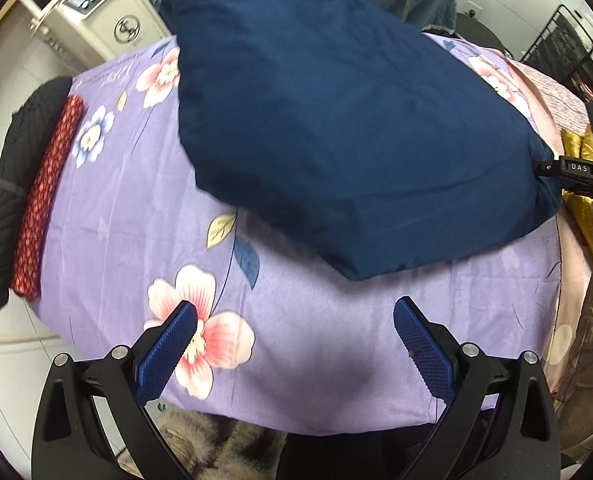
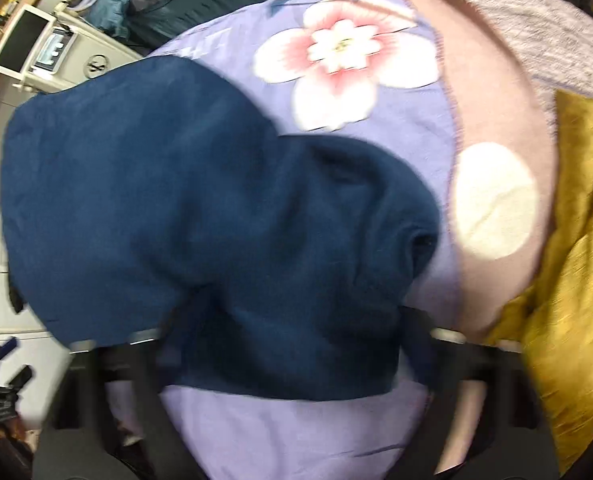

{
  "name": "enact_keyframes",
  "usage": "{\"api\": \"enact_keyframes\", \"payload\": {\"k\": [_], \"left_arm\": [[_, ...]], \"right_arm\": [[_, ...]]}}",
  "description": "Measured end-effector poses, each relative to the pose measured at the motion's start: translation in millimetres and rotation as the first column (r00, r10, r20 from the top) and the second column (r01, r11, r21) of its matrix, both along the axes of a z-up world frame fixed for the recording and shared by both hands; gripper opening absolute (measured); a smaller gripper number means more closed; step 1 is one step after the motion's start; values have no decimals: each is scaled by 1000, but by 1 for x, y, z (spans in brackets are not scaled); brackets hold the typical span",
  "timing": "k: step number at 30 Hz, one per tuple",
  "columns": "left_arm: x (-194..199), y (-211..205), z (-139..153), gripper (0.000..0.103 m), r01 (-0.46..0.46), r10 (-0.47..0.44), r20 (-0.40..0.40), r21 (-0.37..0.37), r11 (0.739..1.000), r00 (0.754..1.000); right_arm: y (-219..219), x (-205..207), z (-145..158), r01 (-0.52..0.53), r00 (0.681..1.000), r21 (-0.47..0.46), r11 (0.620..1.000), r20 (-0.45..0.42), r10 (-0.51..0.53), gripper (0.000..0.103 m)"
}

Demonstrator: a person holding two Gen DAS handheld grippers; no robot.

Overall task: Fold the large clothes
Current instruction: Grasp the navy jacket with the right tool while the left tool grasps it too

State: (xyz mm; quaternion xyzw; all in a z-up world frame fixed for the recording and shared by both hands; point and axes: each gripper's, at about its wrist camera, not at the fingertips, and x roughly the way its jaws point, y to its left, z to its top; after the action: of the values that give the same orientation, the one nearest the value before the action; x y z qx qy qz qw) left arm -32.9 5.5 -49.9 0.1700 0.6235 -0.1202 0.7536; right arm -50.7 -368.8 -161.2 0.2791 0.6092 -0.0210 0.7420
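A large navy blue garment (image 1: pixel 336 120) lies partly folded on the purple floral sheet (image 1: pixel 136 220). My left gripper (image 1: pixel 294 320) is open and empty, hovering over the sheet just in front of the garment's near edge. My right gripper (image 1: pixel 544 168) grips the garment's right edge in the left wrist view. In the right wrist view the navy garment (image 2: pixel 176 200) drapes over the gripper (image 2: pixel 292 344), hiding the fingertips, and the frame is blurred.
A folded red patterned cloth (image 1: pixel 48 200) and a black garment (image 1: pixel 8 184) lie at the sheet's left edge. A golden cloth (image 2: pixel 568 280) and a pink spotted blanket (image 2: pixel 496 160) lie at the right. A cream appliance (image 1: pixel 96 8) stands behind.
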Motion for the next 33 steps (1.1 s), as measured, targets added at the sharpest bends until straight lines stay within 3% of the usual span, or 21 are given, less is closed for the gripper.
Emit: {"api": "enact_keyframes", "payload": {"k": [2, 3, 5, 6, 9, 12, 15, 16, 18, 20, 22, 23, 24, 26, 28, 29, 31, 33], "left_arm": [[-1, 5, -2, 97, -18, 18, -8, -6, 1000, 1000], [-1, 6, -3, 97, -23, 23, -12, -10, 1000, 1000], [-3, 7, -3, 97, -23, 23, -14, -24, 999, 1000], [-5, 7, -2, 97, -20, 19, -12, -28, 999, 1000], [-14, 14, 12, 97, -16, 18, 38, -68, 998, 999], [-21, 27, 32, 97, -38, 49, 80, -134, 990, 996], [-25, 49, 55, 97, -83, 108, 124, -193, 978, 986], [-27, 58, 64, 97, -105, 137, 142, -212, 971, 980], [-30, 72, 74, 97, -142, 182, 155, -235, 961, 971], [-33, 88, 77, 97, -189, 231, 140, -265, 946, 963], [-36, 103, 73, 97, -245, 285, 107, -289, 926, 953], [-37, 107, 69, 97, -268, 306, 89, -299, 916, 948], [-37, 110, 63, 97, -296, 328, 53, -316, 901, 943], [-34, 111, 57, 97, -319, 346, 10, -361, 876, 938], [-29, 105, 47, 97, -321, 344, -20, -415, 851, 939], [-25, 99, 38, 97, -337, 350, -44, -405, 850, 936], [-17, 86, 26, 97, -346, 348, -69, -396, 850, 935], [-8, 71, 20, 97, -355, 363, -71, -447, 821, 929]], "right_arm": [[21, 1, 11, -48, 999, 12, 999, -1, 48, 39], [33, 2, 18, -97, 995, 29, 995, 2, 97, 25], [53, 1, 32, -164, 986, 185, 969, 55, 156, 13], [68, 0, 41, -186, 982, 277, 943, 79, 170, 13], [116, 4, 68, -310, 951, 319, 896, 127, 283, 12], [172, 16, 96, -418, 908, 478, 772, 236, 346, 11], [228, 41, 114, -493, 870, 564, 663, 306, 387, 11], [242, 51, 114, -514, 857, 560, 650, 314, 408, 11], [291, 74, 124, -604, 796, 486, 631, 343, 498, 11], [329, 95, 124, -627, 777, 487, 608, 338, 531, 11], [366, 114, 117, -633, 769, 474, 612, 298, 566, 17], [380, 119, 113, -652, 752, 449, 611, 285, 594, 27], [400, 122, 114, -682, 724, 417, 601, 272, 634, 55], [426, 124, 112, -722, 679, 388, 573, 242, 693, 87], [438, 127, 113, -741, 658, 355, 570, 216, 721, 88], [438, 134, 112, -741, 656, 364, 564, 212, 725, 88], [425, 145, 117, -721, 671, 417, 554, 219, 708, 88], [388, 155, 131, -684, 707, 471, 557, 239, 666, 88]]}}
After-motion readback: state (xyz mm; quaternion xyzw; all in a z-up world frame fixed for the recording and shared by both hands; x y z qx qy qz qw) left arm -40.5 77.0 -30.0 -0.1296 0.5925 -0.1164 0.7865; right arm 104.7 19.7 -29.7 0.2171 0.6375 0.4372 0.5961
